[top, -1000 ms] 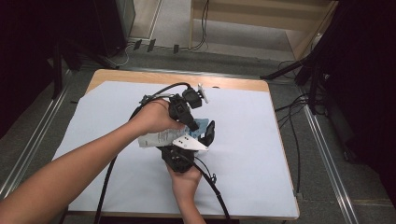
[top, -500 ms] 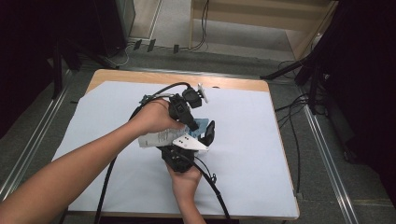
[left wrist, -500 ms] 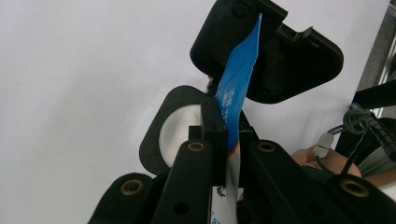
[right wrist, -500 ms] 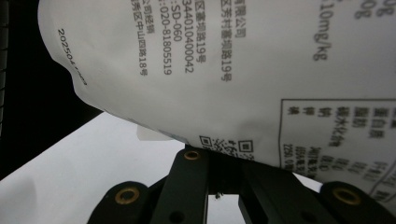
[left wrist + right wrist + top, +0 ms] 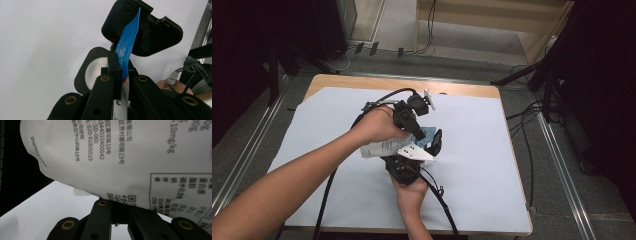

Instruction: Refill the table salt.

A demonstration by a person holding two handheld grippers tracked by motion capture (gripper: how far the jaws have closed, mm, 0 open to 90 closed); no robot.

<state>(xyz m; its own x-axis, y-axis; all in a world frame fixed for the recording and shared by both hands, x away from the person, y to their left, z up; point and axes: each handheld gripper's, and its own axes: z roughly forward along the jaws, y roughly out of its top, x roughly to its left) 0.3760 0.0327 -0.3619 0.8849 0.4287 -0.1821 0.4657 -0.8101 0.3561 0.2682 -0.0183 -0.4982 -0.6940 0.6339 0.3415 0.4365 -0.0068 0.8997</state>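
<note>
White-and-blue printed plastic pouch [image 5: 384, 147] was clamped mid-frame by the closed left gripper [image 5: 121, 75] and closed right gripper [image 5: 120, 206], apparently for tearing open.

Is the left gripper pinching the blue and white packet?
Touching. In the left gripper view, the left gripper has both jaws closed flat on the packet.

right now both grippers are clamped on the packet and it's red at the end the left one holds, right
Not quite: that end is blue, not red. The left gripper view shows the left gripper shut on the blue edge of the packet; the right gripper is clamped on its white printed part.
</note>
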